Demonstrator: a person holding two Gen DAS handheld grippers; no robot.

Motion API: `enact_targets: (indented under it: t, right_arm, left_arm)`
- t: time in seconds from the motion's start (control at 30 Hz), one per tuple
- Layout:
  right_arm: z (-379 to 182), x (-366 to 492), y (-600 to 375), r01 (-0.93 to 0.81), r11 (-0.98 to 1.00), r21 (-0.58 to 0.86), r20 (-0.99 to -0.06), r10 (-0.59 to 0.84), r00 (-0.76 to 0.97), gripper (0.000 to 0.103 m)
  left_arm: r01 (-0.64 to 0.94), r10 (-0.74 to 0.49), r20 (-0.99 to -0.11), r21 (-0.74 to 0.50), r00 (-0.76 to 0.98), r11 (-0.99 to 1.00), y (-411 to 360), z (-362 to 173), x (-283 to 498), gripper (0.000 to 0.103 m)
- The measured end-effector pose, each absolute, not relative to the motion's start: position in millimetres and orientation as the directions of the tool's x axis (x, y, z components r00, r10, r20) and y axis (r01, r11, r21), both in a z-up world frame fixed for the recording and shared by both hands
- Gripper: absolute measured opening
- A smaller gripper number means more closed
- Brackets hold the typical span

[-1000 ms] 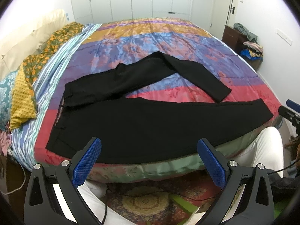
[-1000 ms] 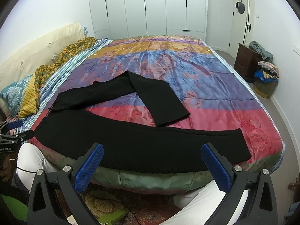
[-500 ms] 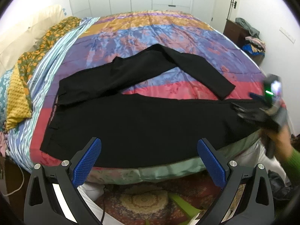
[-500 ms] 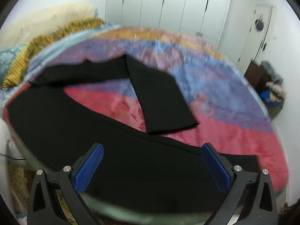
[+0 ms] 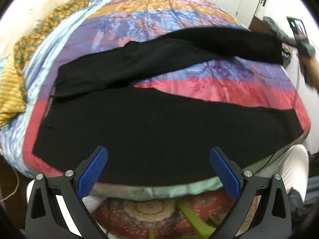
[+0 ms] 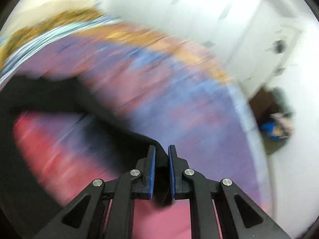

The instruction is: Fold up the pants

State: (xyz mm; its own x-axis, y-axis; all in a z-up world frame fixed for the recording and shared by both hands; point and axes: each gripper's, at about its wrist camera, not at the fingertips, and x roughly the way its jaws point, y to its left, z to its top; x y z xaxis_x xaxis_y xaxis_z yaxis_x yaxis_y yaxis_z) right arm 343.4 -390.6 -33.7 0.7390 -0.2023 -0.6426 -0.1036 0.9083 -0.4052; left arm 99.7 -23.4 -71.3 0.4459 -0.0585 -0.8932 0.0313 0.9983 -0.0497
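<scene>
We are at the near edge of a wide bed with a satin quilt banded in orange, blue, purple and red [image 5: 229, 83], white wardrobe doors behind it and a patterned red rug [image 5: 147, 213] on the floor under our left hand-held gripper [image 5: 158, 171]. That left hand-held gripper hangs wide open with nothing between its blue pads, pointing steeply down at the long black cloth pants [image 5: 139, 127]. The pants lie just ahead of it: one leg flat along the near bed edge, the waistband off to its left, the other leg stretched away to the far right and lifted at its end. Our right hand-held gripper [image 6: 161, 155] is closing its jaws on that raised leg end, with black cloth between the narrow-set pads. The right view is badly blurred.
</scene>
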Motion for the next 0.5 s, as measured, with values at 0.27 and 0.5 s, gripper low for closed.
enact_targets:
  t: [0.27, 0.5]
  right_arm:
    - [-56.9, 451.0, -490.1, 0.155, 0.906, -0.395, -0.703, -0.406, 0.583, 0.044]
    - [-133.2, 383.4, -329.2, -0.268, 0.946, 0.18, -0.807, 0.298, 0.511, 0.065]
  left_arm:
    - [-0.049, -0.044, -0.887, -0.074, 0.46, 0.996, 1.7, -92.0, 145.9, 0.102]
    - [-0.183, 0.104, -0.842, 0.006, 0.529, 0.983, 60.0, -137.5, 237.9, 0.102]
